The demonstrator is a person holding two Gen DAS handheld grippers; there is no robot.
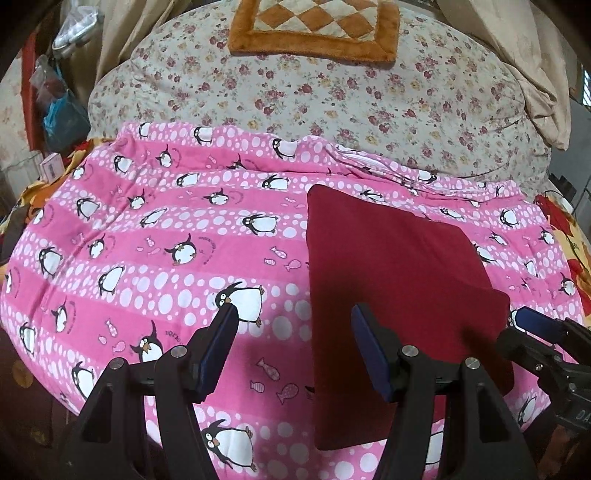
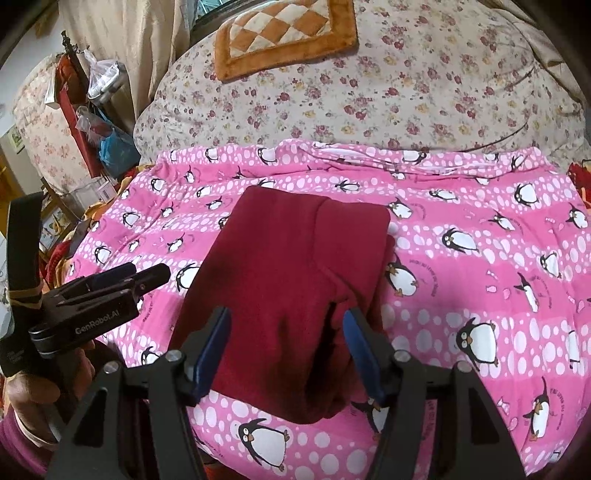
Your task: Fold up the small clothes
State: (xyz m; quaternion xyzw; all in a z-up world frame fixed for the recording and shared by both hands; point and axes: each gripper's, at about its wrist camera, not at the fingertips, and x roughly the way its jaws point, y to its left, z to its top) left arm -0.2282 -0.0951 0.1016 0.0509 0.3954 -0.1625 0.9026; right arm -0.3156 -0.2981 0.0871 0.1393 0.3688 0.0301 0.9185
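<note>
We hold both grippers over a bed covered with a pink penguin-print sheet [image 1: 155,258], and the dark red garment [image 2: 295,266] we are folding lies flat on that sheet as a tidy oblong, one layer lapped over another along a seam that runs down its length in the right wrist view. Our left gripper [image 1: 291,347] has its jaws spread, with nothing between the blue pads; its left finger hangs over the bare sheet, and its right finger [image 1: 373,354] stands over the garment's near left part, though we cannot tell whether it touches the cloth. Our right gripper [image 2: 286,343] is spread as well, poised above the near end of the garment, the red cloth showing in the gap between its fingers without either pad pressing on it. In the right wrist view the left gripper appears at the left edge, held by a hand [image 2: 33,387] in a purplish sleeve, just beside the garment. Beyond the pink sheet lies a floral quilt [image 1: 332,96], and on it rests a brown-and-cream checked cushion [image 1: 314,26].
</note>
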